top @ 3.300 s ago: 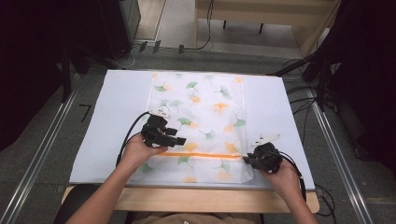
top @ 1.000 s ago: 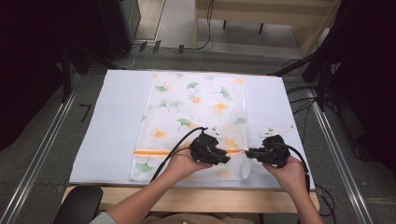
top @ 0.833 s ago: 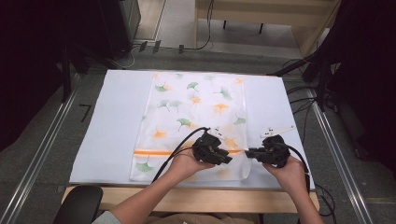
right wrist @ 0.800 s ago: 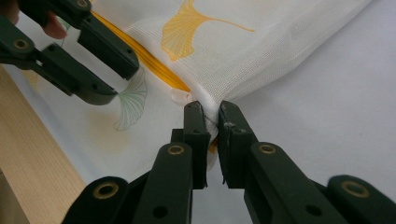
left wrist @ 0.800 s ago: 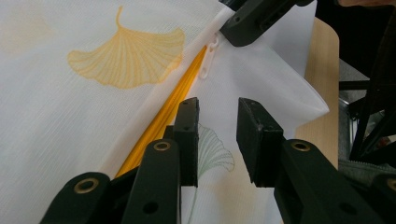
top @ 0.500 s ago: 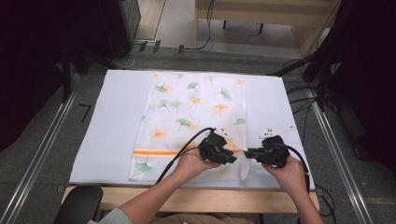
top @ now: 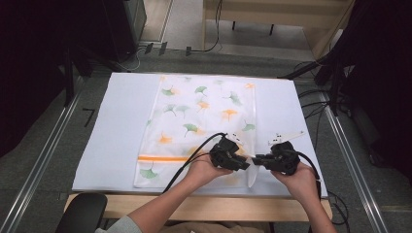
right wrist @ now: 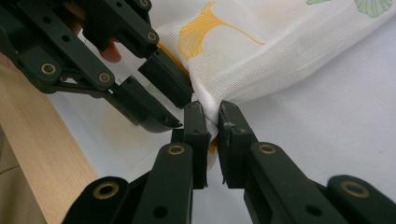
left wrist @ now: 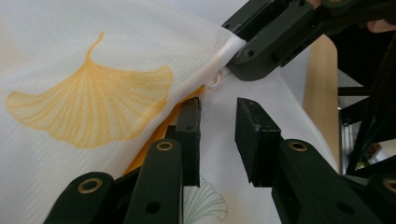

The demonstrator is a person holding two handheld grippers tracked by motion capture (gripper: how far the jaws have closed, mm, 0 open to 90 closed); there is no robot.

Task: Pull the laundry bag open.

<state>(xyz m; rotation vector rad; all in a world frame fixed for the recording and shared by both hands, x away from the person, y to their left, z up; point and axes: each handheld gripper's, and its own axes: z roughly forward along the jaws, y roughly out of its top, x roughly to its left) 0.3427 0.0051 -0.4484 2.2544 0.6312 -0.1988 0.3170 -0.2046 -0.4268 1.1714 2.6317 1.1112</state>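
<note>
— Where's the bag now?

— Flat on the white mat that covers the counter, running from the upper middle of the high view down to the lower middle. It's a white mesh thing printed with green and orange leaves, with an orange zip across its near end.

— And the right gripper?

— Lower right of centre in the high view, held in the right hand. In its own view the jaws are pressed together on a bunched corner of the mesh, a bit of orange showing between the pads. That corner is lifted off the mat into a small peak.

— The left gripper?

— Just beside it, nearly tip to tip, with the left hand behind. Its jaws have just been closing, but there's a gap between them. In the left gripper view the mesh and the orange zip edge lie against the left jaw; the right jaw stands clear of the cloth. So it's not pinching anything.

— Do the two grippers touch?

— I can't tell; they're very close, the right one's tips just above the left one's in the left gripper view.
</note>
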